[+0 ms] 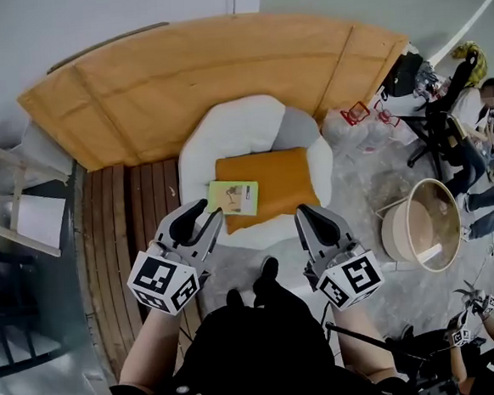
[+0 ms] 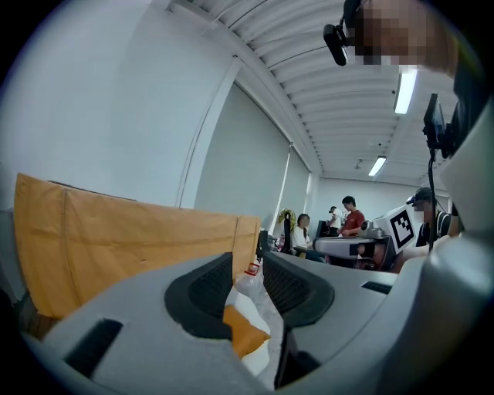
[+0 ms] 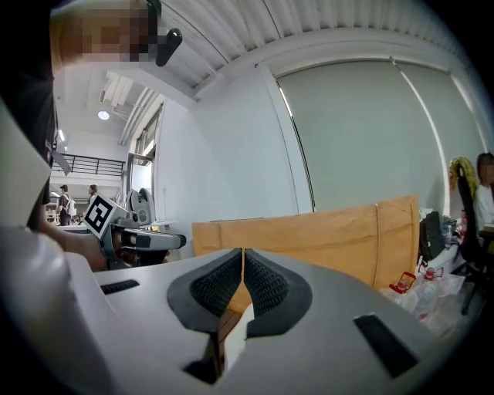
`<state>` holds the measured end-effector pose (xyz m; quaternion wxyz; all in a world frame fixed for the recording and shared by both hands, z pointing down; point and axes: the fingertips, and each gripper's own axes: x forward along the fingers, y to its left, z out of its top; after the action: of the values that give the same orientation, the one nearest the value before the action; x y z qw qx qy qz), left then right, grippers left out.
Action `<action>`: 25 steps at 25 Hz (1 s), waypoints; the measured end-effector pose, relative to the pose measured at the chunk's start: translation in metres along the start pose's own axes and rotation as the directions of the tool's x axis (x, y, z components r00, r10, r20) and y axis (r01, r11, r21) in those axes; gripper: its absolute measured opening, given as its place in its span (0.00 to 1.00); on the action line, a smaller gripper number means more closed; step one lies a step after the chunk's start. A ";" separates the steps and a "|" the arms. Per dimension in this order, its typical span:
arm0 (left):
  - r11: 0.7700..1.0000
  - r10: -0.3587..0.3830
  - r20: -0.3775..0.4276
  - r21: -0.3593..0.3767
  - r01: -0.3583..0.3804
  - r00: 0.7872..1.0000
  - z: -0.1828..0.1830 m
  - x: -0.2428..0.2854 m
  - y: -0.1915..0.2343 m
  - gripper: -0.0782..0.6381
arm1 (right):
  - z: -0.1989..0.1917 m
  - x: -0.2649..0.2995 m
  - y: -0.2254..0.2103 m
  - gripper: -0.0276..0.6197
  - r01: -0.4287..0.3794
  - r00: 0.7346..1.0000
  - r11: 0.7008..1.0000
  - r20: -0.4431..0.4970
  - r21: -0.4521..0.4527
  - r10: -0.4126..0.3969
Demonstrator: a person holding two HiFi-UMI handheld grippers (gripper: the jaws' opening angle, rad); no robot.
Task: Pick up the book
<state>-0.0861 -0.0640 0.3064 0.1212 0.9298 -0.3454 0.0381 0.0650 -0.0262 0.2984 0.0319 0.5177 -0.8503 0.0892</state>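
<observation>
The book (image 1: 233, 197), thin with a pale green cover, lies flat on the left edge of an orange cushion (image 1: 280, 185) in a round white chair (image 1: 225, 134). My left gripper (image 1: 211, 209) (image 2: 247, 266) hovers just in front of the book's near edge. It is shut, with only a narrow slit between the pads and nothing in it. My right gripper (image 1: 303, 212) (image 3: 243, 258) hangs over the chair's front rim, right of the book, shut and empty. Neither gripper view shows the book. A corner of the cushion (image 2: 245, 333) shows below the left jaws.
A tall orange-brown board (image 1: 203, 68) curves behind the chair. Dark wooden slats (image 1: 139, 226) lie to the left. A round tub (image 1: 424, 225) stands on the concrete floor at the right, with seated people (image 1: 479, 114) and desks beyond it.
</observation>
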 end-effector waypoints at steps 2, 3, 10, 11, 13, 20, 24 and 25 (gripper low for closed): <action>1.000 0.008 -0.007 0.003 -0.008 1.000 0.001 0.018 0.003 0.29 | -0.001 0.010 -0.017 0.06 -0.010 1.000 1.000 0.001 0.010 0.010; 1.000 0.015 -0.012 0.000 -0.015 1.000 0.000 0.027 0.004 0.29 | -0.002 0.016 -0.024 0.06 -0.018 1.000 1.000 0.000 0.013 0.018; 0.997 0.078 -0.003 0.002 -0.078 0.997 0.015 0.088 0.013 0.29 | 0.010 0.051 -0.079 0.06 -0.094 0.996 0.996 -0.007 0.006 0.094; 0.996 0.090 0.000 0.002 -0.090 0.996 0.018 0.095 0.015 0.29 | 0.013 0.055 -0.086 0.06 -0.104 0.995 0.995 -0.007 0.004 0.104; 0.994 0.113 0.002 -0.001 -0.113 0.994 0.021 0.104 0.018 0.29 | 0.017 0.065 -0.098 0.06 -0.125 0.992 0.992 -0.011 -0.003 0.125; 0.989 0.147 -0.015 -0.025 -0.147 0.989 0.018 0.117 0.044 0.29 | 0.009 0.104 -0.106 0.06 -0.161 0.986 0.987 -0.046 0.010 0.162; 0.991 0.131 -0.024 -0.031 -0.132 0.991 0.016 0.118 0.061 0.29 | 0.004 0.121 -0.095 0.06 -0.163 0.985 0.987 -0.063 0.016 0.163; 0.991 0.129 -0.024 -0.031 -0.130 0.991 0.017 0.118 0.066 0.29 | 0.004 0.126 -0.092 0.06 -0.164 0.984 0.986 -0.064 0.015 0.165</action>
<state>-0.0399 -0.1910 0.3217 0.1374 0.9029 -0.4041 0.0506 0.0883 -0.1782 0.3240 0.0495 0.4426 -0.8882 0.1127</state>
